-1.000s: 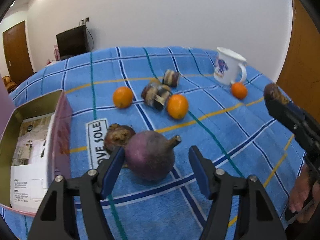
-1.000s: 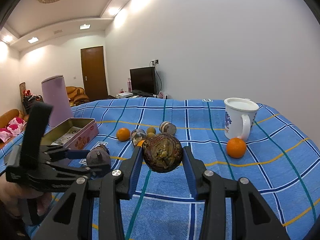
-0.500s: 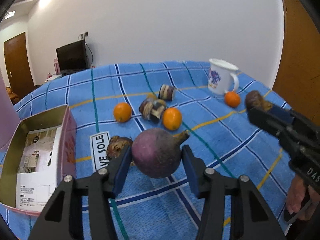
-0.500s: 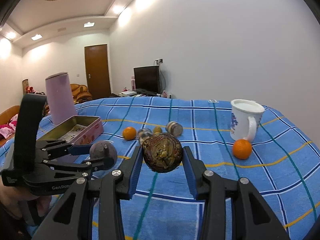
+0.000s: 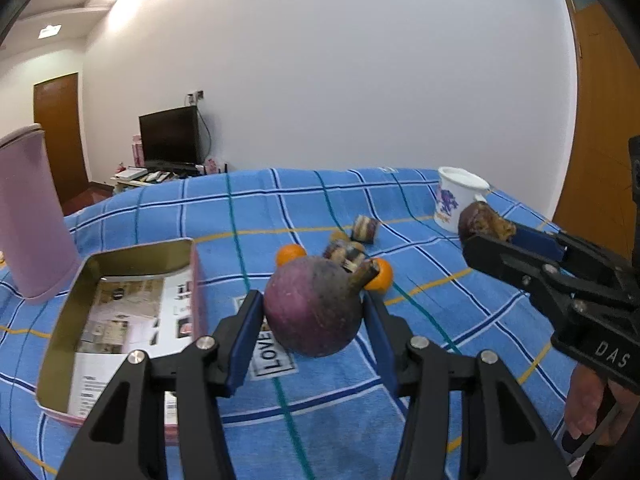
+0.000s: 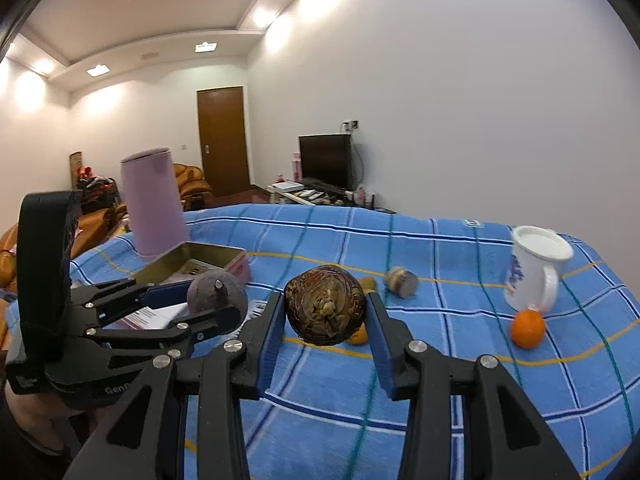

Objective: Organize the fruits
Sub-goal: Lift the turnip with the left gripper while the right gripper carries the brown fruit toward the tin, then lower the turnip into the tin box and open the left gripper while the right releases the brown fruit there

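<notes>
Left tool (image 5: 314,322) clamped on a round purple fruit (image 5: 314,306), dull skin, stubby brown stem pointing to 1 o'clock; pads pressed on both flanks, jaws partly apart, fruit lifted clear of the blue plaid cloth (image 5: 440,280). Right tool (image 6: 325,316) likewise closed on a dark brown fruit (image 6: 326,304), rough and wrinkled, with a cracked, dried face toward the lens; also held above the cloth. Seen from the left wrist, right tool at 3 o'clock with its brown fruit at the tip; from the right wrist, left tool at 9 o'clock, purple fruit between its pads.

Just at 9 o'clock of the purple fruit, down on the cloth: open tin (image 5: 120,264), pink outside, gold inside, printed paper lying in it. Past the tin at 10 o'clock, a pink cylinder (image 5: 32,216) standing upright. Beyond the held fruit at 12 o'clock, two oranges (image 5: 290,254) and two striped brown-and-white pieces (image 5: 365,228) loose on the cloth. Further at 2 o'clock, white mug (image 6: 534,268) with blue print, upright, another orange (image 6: 528,328) just beside its handle. Far back, a dark television (image 5: 170,134) against the wall.
</notes>
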Tool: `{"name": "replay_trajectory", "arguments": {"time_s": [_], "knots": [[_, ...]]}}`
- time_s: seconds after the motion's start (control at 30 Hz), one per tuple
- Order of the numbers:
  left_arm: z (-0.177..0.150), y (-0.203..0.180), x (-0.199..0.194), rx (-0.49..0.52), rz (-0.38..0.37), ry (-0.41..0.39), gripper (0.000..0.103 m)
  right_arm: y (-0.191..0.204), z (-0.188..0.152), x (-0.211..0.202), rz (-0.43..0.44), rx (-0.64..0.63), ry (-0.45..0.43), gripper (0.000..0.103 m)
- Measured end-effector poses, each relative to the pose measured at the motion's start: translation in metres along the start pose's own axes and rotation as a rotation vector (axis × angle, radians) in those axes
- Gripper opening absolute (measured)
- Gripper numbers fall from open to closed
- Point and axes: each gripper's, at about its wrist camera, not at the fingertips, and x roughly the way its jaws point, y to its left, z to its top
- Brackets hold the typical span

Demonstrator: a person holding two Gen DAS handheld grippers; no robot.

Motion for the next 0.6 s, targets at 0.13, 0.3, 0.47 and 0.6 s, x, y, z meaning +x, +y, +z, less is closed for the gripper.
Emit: {"name": "replay_trajectory", "arguments": {"time_s": [0.13, 0.3, 0.47, 0.6], "knots": [[0.002, 0.014, -0.007, -0.02, 0.024, -0.018, 0.053, 0.012, 0.009, 0.008, 0.017, -0.022, 0.004, 0.042], [0.002, 0.033, -0.015, -0.046, 0.05, -0.035, 0.053, 0.027, 0.016, 0.018, 0.048, -0.045, 0.01, 0.042], [0.002, 0.052, -0.019, -0.072, 0.08, -0.042, 0.053, 0.042, 0.025, 0.031, 0.076, -0.069, 0.016, 0.042], [0.0, 0.064, -0.02, -0.087, 0.1, -0.043, 0.053, 0.055, 0.033, 0.039, 0.096, -0.093, 0.017, 0.042]]}}
